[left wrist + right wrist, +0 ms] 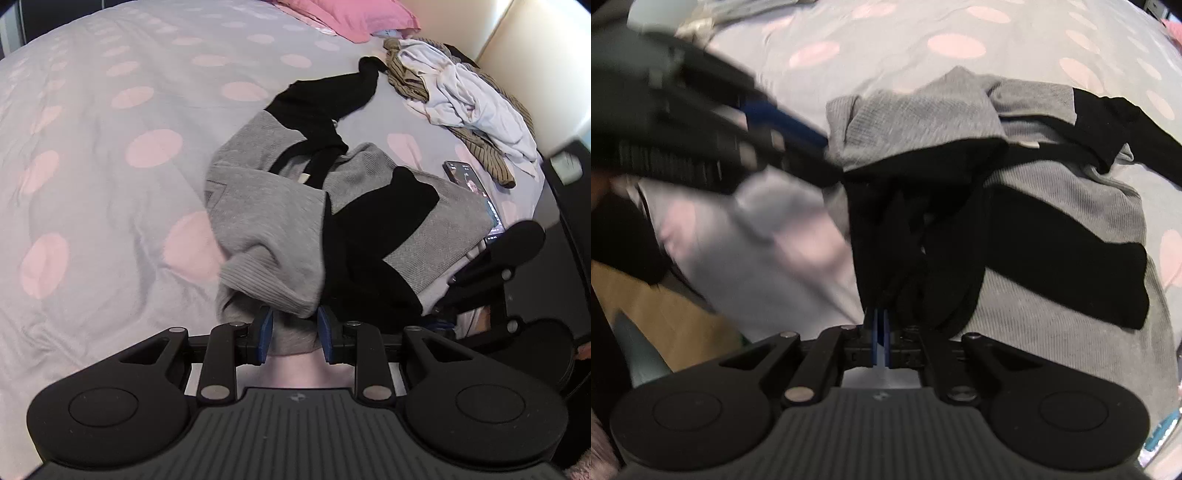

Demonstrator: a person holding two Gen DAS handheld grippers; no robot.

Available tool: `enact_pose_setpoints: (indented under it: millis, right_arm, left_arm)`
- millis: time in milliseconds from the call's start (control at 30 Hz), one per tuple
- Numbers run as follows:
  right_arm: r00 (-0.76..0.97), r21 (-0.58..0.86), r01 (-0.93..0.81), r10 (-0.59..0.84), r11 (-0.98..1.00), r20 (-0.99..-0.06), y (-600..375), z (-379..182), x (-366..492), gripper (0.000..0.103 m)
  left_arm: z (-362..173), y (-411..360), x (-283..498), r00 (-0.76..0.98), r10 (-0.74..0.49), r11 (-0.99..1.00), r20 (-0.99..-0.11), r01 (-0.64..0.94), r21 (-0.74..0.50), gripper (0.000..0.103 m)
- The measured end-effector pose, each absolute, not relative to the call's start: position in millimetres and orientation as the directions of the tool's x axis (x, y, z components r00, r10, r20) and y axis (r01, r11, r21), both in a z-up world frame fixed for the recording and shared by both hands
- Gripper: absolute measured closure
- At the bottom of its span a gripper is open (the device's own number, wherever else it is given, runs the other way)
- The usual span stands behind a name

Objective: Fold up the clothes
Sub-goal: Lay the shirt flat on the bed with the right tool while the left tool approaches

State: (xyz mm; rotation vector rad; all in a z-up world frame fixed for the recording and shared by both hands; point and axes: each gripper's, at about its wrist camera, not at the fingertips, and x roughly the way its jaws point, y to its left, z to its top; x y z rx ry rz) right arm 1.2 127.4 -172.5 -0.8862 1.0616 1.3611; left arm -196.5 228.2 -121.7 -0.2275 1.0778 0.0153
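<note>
Spotted bedspread [92, 147]: grey-black top [266, 221] pinched in both jaws (right pressed together).

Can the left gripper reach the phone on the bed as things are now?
Probably not directly. The left gripper is shut on the sweater, and the phone lies beyond, partly under it, with the right gripper alongside.

I am pointing my left gripper [295, 334] steeply downward, its blue pads [265, 334] pressing in on a bunched grey fold from both sides. I am tilting my right gripper [881, 332] down too, its jaws pinching together on black fabric
</note>
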Motion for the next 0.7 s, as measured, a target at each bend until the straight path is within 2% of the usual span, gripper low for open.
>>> enact_pose_setpoints:
  millis: [33, 67, 100, 167, 300, 333, 400, 467, 500, 633, 700]
  right_arm:
    - [-0.076, 0.098, -0.994, 0.308, 0.055, -0.948, 126, -172, 3, 0.099]
    - [-0.077, 0.102, -0.993, 0.3, 0.066, -0.951, 126, -171, 5, 0.099]
    - [-0.081, 0.107, -0.991, 0.293, 0.075, -0.953, 125, -170, 7, 0.099]
    - [-0.081, 0.111, -0.99, 0.29, 0.09, -0.954, 122, -167, 9, 0.097]
    - [-0.071, 0.109, -0.991, 0.376, 0.081, -0.924, 116, -149, 12, 0.09]
    - [-0.075, 0.115, -0.99, 0.4, 0.076, -0.914, 116, -145, 13, 0.086]
    - [-0.082, 0.127, -0.989, 0.448, 0.072, -0.89, 117, -134, 15, 0.059]
    - [-0.075, 0.128, -0.989, 0.488, 0.075, -0.869, 118, -126, 16, 0.048]
    - [-0.076, 0.131, -0.989, 0.496, 0.076, -0.865, 119, -125, 17, 0.043]
    - [-0.071, 0.142, -0.985, 0.523, 0.097, -0.849, 123, -121, 21, 0.038]
    - [-0.042, 0.129, -0.985, 0.56, 0.117, -0.828, 122, -116, 24, 0.029]
  left_arm:
    - [-121, 229, -198, 0.47, -0.078, 0.978, -0.879, -0.137, -0.16, 0.069]
    - [-120, 230, -200, 0.464, -0.055, 0.978, -0.884, -0.153, -0.142, 0.057]
    - [-120, 232, -201, 0.446, -0.031, 0.976, -0.894, -0.179, -0.123, 0.052]
    - [-121, 235, -204, 0.43, -0.006, 0.974, -0.903, -0.202, -0.103, 0.054]
    - [-124, 243, -211, 0.425, 0.013, 0.966, -0.905, -0.239, -0.099, 0.054]
    - [-124, 246, -213, 0.433, 0.01, 0.962, -0.901, -0.251, -0.11, 0.054]
    - [-123, 253, -217, 0.454, 0.031, 0.946, -0.891, -0.301, -0.12, 0.05]
    - [-122, 259, -220, 0.481, 0.061, 0.927, -0.875, -0.353, -0.129, 0.049]
    - [-120, 262, -222, 0.499, 0.081, 0.916, -0.863, -0.379, -0.133, 0.049]
    - [-115, 272, -224, 0.516, 0.127, 0.89, -0.847, -0.436, -0.132, 0.048]
    - [-114, 275, -224, 0.514, 0.137, 0.883, -0.847, -0.45, -0.131, 0.048]
